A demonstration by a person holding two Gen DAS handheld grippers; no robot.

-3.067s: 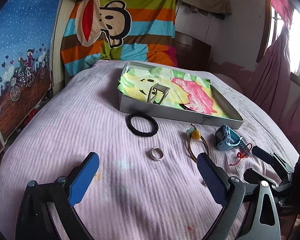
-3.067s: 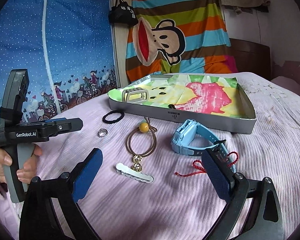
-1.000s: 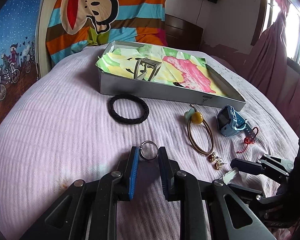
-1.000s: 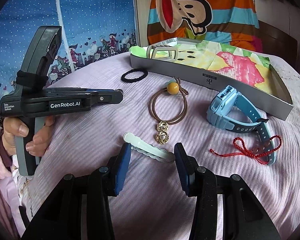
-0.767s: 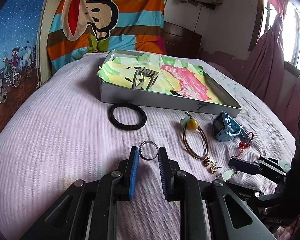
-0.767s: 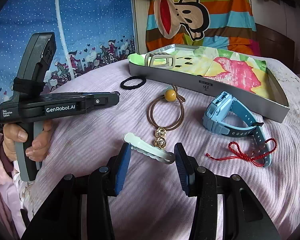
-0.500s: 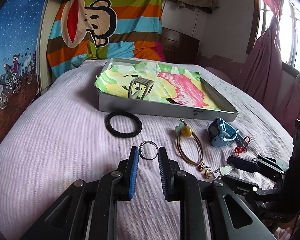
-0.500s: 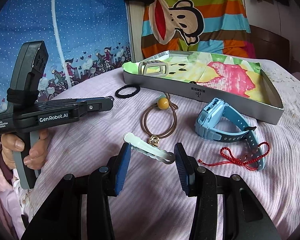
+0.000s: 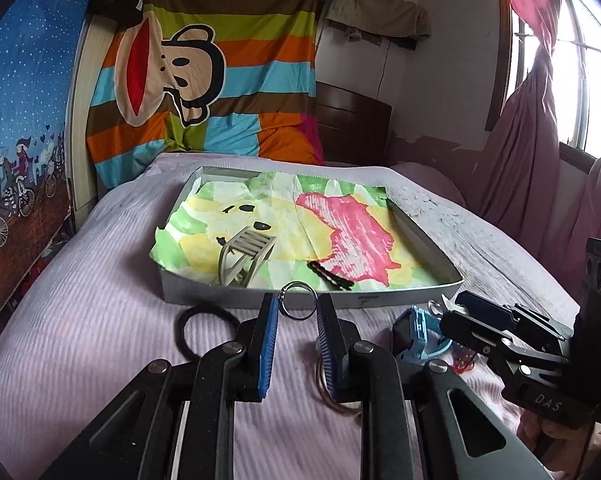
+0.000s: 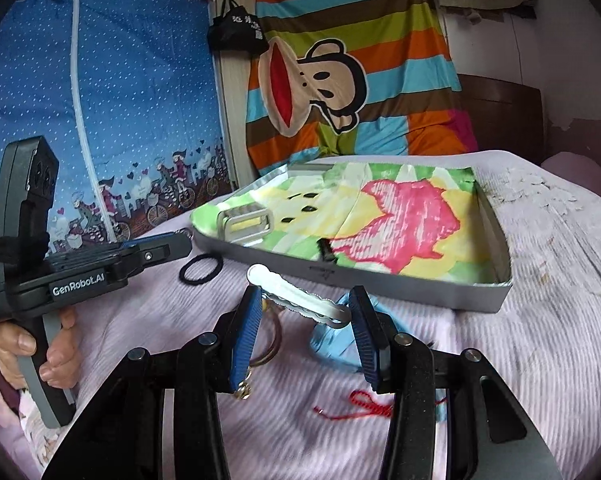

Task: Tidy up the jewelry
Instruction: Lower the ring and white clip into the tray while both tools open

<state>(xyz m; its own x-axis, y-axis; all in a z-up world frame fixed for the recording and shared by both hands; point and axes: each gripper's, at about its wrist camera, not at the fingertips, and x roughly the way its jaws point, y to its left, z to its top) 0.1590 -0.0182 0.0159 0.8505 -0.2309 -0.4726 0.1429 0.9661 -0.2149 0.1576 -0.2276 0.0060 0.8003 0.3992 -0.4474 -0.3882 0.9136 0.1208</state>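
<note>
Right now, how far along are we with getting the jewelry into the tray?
Partly done. Already in the tray: a grey claw clip and a black hairpin. In hand: the left gripper is shut on a silver ring, and the right gripper is shut on a white hair clip, both near the tray's front wall. On the bed: black hair tie, brown hair tie, blue watch, red cord.

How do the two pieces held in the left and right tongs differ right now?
The silver ring is a small round hoop, while the white hair clip is a long bar with a wavy edge. The ring fits between the narrowly set left tongs; the clip spans the wider right tongs end to end, slanting down to the right. Both are pale, pinched between blue pads and lifted off the pink bedspread, just short of the tray.
</note>
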